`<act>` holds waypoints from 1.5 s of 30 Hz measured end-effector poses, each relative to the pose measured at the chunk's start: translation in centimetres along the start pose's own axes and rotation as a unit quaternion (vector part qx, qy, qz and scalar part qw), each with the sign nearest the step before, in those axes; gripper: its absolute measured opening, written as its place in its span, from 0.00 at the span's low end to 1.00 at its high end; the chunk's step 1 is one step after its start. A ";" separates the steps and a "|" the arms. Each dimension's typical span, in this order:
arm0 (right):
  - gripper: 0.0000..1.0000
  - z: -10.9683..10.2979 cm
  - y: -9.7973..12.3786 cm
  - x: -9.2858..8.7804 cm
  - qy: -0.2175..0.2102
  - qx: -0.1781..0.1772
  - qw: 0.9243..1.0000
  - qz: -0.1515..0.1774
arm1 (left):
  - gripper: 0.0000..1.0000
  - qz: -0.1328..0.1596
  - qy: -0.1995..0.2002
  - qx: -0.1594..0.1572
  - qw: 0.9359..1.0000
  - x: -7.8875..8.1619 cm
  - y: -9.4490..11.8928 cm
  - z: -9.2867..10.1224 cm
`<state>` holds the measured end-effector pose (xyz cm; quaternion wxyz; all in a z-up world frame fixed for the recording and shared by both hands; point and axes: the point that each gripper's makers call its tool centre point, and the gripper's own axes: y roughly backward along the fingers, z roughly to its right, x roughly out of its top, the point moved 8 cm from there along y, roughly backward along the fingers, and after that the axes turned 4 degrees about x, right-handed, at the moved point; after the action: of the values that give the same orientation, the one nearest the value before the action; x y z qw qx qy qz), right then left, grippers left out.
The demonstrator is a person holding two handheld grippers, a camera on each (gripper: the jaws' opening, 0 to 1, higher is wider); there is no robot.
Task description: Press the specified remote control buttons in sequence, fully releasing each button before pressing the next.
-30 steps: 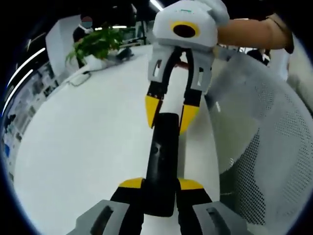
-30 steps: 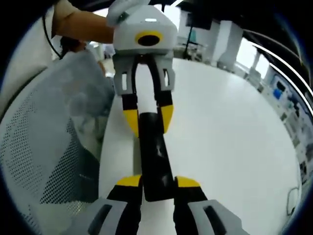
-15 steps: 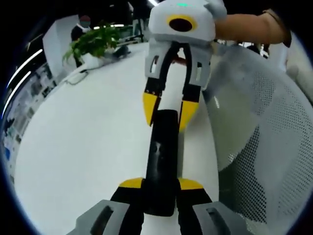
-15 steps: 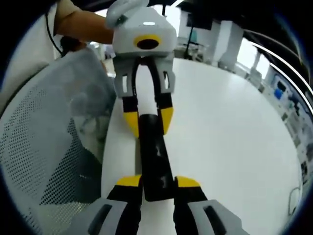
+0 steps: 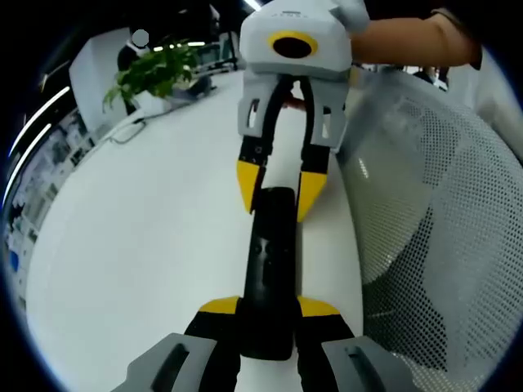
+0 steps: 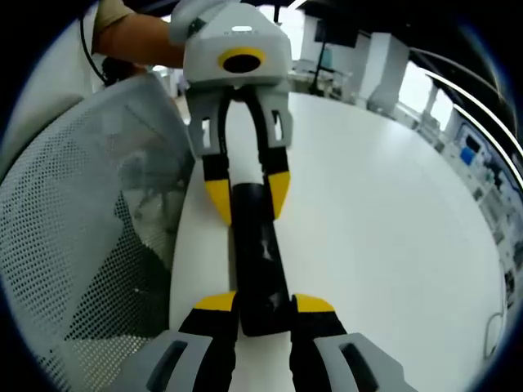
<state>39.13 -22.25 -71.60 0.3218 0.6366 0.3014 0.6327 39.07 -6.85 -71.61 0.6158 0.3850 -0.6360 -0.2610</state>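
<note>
A long black remote control [image 5: 270, 261] hangs above the white table [image 5: 139, 245], held at both ends. In the left gripper view my left gripper [image 5: 268, 309] is shut on the remote's near end, yellow tips on either side. My right gripper [image 5: 279, 189] comes in from the top, its yellow tips clamping the far end. The right gripper view mirrors this: my right gripper [image 6: 264, 304] is shut on the near end of the remote [image 6: 255, 253], and my left gripper [image 6: 245, 189] grips the far end. I cannot make out the buttons.
A white mesh chair [image 5: 441, 237] stands against the table's edge, also seen as the mesh chair [image 6: 73, 245]. A potted plant [image 5: 155, 73] and a cable [image 5: 131, 131] sit at the table's far side. A person's arm [image 5: 409, 41] holds the right gripper.
Both views have shifted a little with the hands, and the mesh chair takes up more of each view. Both grippers stay shut on the remote's ends.
</note>
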 end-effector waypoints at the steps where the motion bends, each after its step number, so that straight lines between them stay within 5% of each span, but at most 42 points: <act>1: 0.21 0.0 0.0 0.0 -0.001 0.000 1.000 0.000 | 0.23 0.001 0.001 -0.001 1.000 0.0 0.0 0.0; 36: 0.27 -0.4 1.0 -0.1 -0.020 0.002 1.000 0.000 | 0.24 0.036 0.015 -0.003 0.999 -0.6 0.0 -0.1; 45: 0.07 -1.1 2.6 0.9 -0.007 0.023 1.000 -0.017 | 0.24 0.038 0.014 -0.005 0.999 -0.7 0.0 -0.1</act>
<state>38.03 -23.07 -69.03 0.3197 0.6429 0.3239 0.6161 39.09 -6.29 -71.99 0.6363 0.3612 -0.6401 -0.2346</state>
